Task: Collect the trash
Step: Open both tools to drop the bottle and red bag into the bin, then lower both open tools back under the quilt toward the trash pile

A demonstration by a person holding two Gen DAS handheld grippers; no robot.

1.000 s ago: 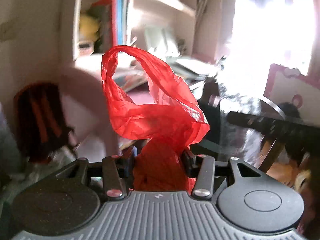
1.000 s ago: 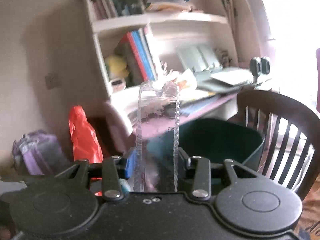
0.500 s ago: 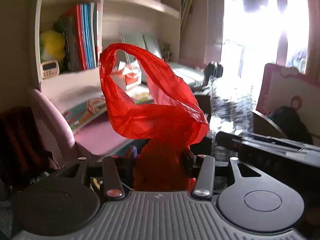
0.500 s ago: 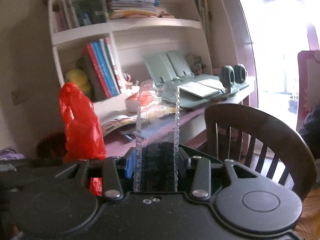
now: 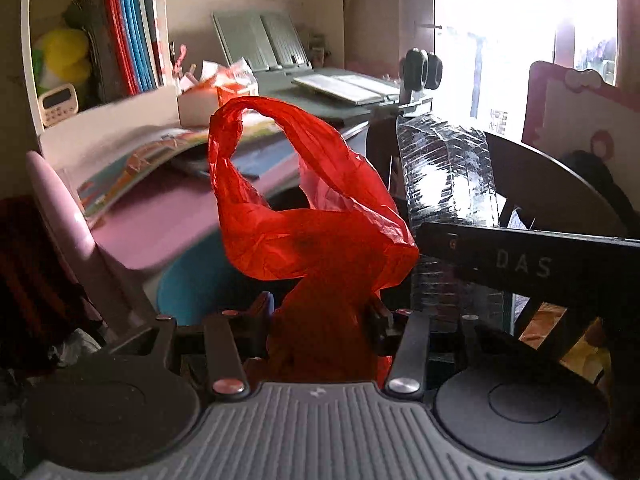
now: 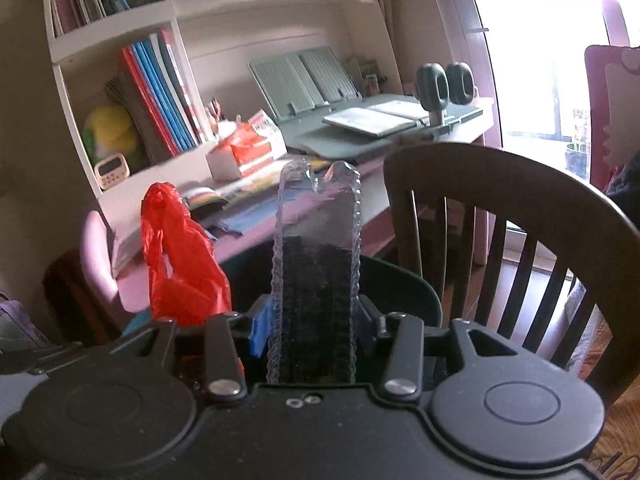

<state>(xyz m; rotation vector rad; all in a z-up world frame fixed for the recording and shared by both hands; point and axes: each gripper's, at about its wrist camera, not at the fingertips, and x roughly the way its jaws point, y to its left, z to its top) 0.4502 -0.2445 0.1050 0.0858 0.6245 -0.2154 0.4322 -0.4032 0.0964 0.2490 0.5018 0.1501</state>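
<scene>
Red bag (image 5: 320, 236) between left claw (image 5: 322, 316) jaws

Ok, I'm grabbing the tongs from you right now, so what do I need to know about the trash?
Left tongs: shut on the red plastic bag, which sticks up between them.
Right tongs: the clear plastic piece stands between them with the pads on its edges. The jaws have just been opening, so it may slip soon.
The dark bin sits just below and ahead of the right tongs, next to the wooden chair.
Done: both bits of trash are picked up and at the bin.
Left: drop both in. Neither is inside yet.
</scene>
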